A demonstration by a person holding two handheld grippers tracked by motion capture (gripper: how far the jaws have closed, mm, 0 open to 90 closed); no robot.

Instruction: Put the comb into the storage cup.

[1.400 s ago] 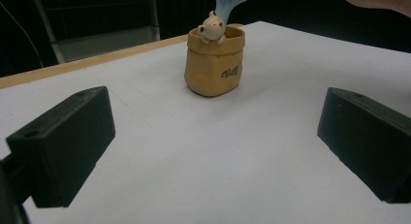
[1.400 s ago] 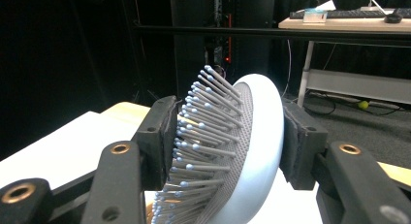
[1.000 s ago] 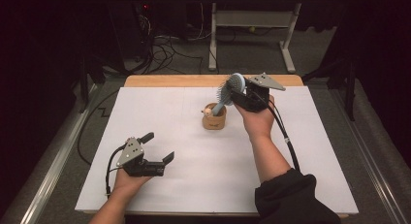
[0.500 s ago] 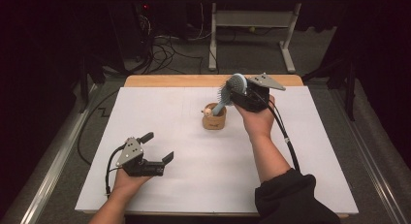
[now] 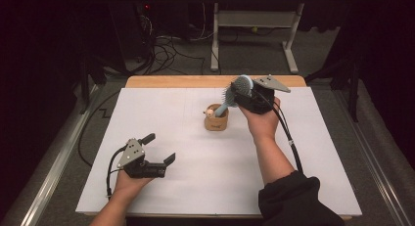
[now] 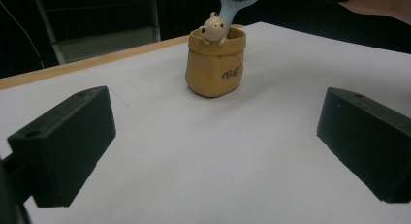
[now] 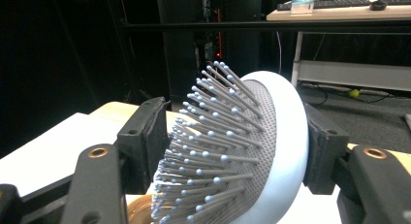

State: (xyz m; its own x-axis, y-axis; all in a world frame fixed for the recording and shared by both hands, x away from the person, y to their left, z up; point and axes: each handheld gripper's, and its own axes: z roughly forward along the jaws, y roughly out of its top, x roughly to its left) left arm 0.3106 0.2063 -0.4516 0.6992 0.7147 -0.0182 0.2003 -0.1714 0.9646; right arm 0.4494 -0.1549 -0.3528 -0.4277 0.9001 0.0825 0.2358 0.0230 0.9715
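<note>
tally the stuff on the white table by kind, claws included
light blue plastic hairbrush: 1
tan sack-shaped ceramic pot with a small bear figure: 1
black two-jaw claw: 2, left claw and right claw
total: 4

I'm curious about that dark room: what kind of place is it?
Probably a lab or recording room: a white-covered table, tangled cables on the floor behind it, and a desk with a keyboard in the dark background.

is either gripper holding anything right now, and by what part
The right gripper has the hairbrush by its head, its jaws just opening, handle down in the small pot. The left gripper is open and holds nothing.
</note>
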